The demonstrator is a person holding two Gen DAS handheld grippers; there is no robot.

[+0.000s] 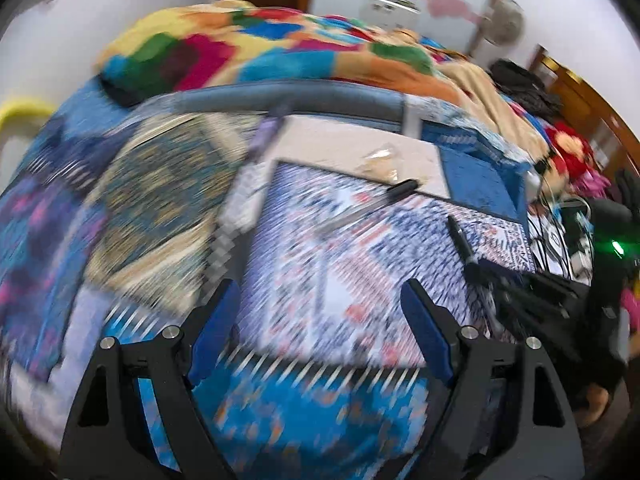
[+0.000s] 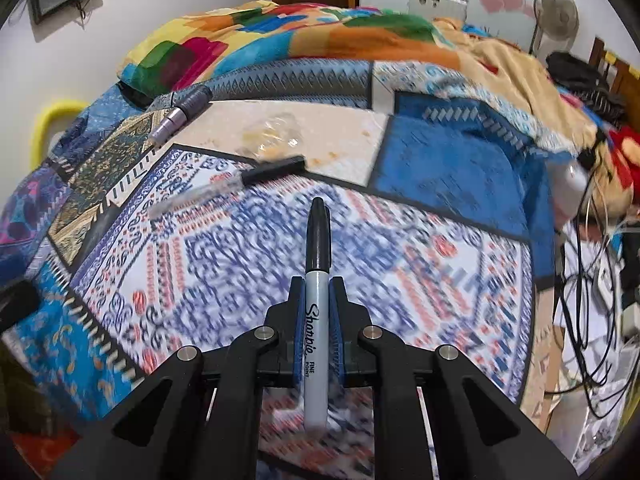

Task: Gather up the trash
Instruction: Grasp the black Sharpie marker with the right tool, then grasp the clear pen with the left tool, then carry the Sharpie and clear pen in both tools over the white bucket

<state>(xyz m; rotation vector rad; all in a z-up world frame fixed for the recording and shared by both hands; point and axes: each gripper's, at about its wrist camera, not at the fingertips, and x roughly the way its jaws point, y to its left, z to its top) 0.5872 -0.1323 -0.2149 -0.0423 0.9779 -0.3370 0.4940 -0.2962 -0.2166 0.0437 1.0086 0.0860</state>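
My right gripper (image 2: pixel 318 284) is shut on a grey Sharpie marker (image 2: pixel 317 236) with a black cap, which points forward over the patterned quilt (image 2: pixel 420 280). The left wrist view shows that same marker (image 1: pixel 459 237) sticking out of the right gripper (image 1: pixel 478 270) at the right. My left gripper (image 1: pixel 319 292) is open above the quilt with nothing between its fingers. A clear pen with a black cap (image 2: pixel 240 182) lies further back on the quilt, seen blurred as the pen (image 1: pixel 376 200). Behind it a crumpled clear wrapper (image 2: pixel 276 136) lies on a cream patch, also the wrapper (image 1: pixel 380 160).
A purple cylindrical tube (image 2: pixel 180 116) lies at the back left of the quilt. A bright multicoloured blanket (image 2: pixel 280 36) is heaped behind. Black cables (image 2: pixel 588 300) and papers crowd the right side. A fan (image 2: pixel 556 12) stands by the far wall. A yellow handle (image 2: pixel 52 120) sits left.
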